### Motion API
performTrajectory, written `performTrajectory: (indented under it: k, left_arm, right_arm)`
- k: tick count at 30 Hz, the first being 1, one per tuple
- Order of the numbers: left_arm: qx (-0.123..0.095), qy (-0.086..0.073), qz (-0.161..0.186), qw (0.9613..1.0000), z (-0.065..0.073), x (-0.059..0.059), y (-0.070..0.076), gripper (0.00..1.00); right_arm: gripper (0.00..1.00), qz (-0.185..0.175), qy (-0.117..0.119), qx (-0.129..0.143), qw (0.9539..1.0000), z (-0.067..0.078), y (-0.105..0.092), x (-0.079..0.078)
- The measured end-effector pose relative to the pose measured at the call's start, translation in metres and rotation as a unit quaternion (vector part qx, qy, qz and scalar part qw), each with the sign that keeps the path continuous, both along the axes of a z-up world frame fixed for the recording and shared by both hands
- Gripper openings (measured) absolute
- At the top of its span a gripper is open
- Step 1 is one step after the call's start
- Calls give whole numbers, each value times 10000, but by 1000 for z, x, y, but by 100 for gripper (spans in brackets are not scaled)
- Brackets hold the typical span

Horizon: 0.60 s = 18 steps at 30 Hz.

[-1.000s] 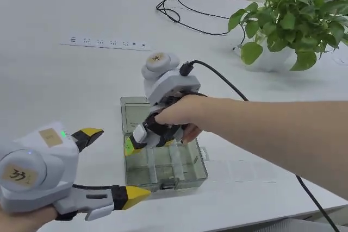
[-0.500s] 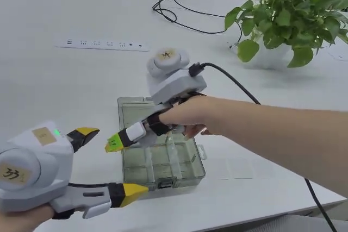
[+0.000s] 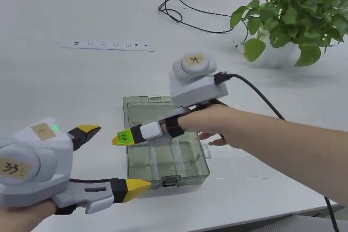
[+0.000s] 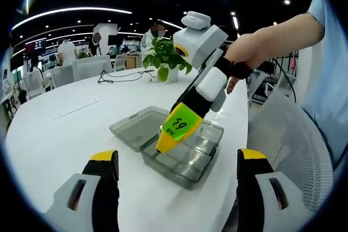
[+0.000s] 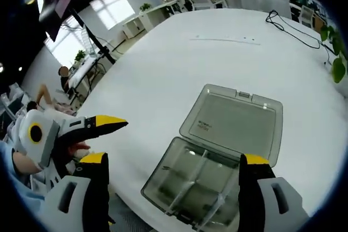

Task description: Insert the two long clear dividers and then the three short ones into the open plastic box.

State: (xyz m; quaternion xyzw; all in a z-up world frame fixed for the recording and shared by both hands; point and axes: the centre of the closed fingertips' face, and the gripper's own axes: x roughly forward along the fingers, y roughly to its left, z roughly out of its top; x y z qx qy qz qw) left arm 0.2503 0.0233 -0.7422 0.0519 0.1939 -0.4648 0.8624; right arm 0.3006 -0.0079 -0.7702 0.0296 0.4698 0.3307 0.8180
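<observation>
Fingers of the left gripper (image 3: 114, 158) are spread wide and empty, hanging in front of the smoky clear plastic box (image 3: 187, 176) and to its left. The right gripper (image 5: 175, 160) hovers above the box. Its own view shows its fingers spread as well, with nothing pinched between them. The box sits on the white surface (image 3: 65, 80) with its hinged lid (image 3: 142, 110) folded flat behind it.

Two long clear dividers (image 3: 153, 162) appear to stand inside the box already, running front to back, so the step in hand is likely the short ones. Faint clear outlines (image 3: 239, 168) on the surface just right of the box may be those pieces, though they are too faint to be sure.

To do it well, pinch one short divider by its top edge only, so its lower edge and both ends stay free. Carry it upright over the box and line its ends up with the slots before pressing, then push straight down. A tilted entry would likely jam or lever a long divider loose. The left gripper could brace the box's front wall against sliding.
</observation>
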Motion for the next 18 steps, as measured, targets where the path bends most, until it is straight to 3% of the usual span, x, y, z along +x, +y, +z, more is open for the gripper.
performTrajectory:
  k: [1,3,4,6,8,9,10,14,15,18]
  left_arm:
    - [-2,5,16,10000,0,0,0,92]
    - [-30,17,60,10000,1,0,1,92]
    - [-33,22,94,9999,2,0,2,92]
    - [-37,17,146,9999,4,-1,3,92]
    - [-82,24,197,9998,6,-1,2,92]
    - [-81,31,203,9998,6,-2,2,92]
    - [-59,16,226,9997,7,-3,2,92]
    - [-62,38,275,9996,8,-6,1,92]
    - [-52,29,290,9996,8,-7,0,92]
    - [-102,80,358,9993,9,-8,-1,92]
  right_arm:
    - [100,122,-164,162,9997,4,3,0]
    - [100,234,-163,94,9995,5,-2,-6]
    - [100,424,-423,161,9981,9,-1,-4]
    - [100,580,-680,68,9960,13,-8,-5]
    - [100,769,-1121,218,9905,21,-10,-1]
    - [100,828,-1158,168,9897,20,-14,-2]
    - [100,933,-1423,298,9850,26,-15,0]
    - [100,1094,-1862,393,9756,35,-27,3]
    - [100,1201,-2000,542,9709,40,-27,2]
    - [100,1257,-2090,728,9671,45,-33,-3]
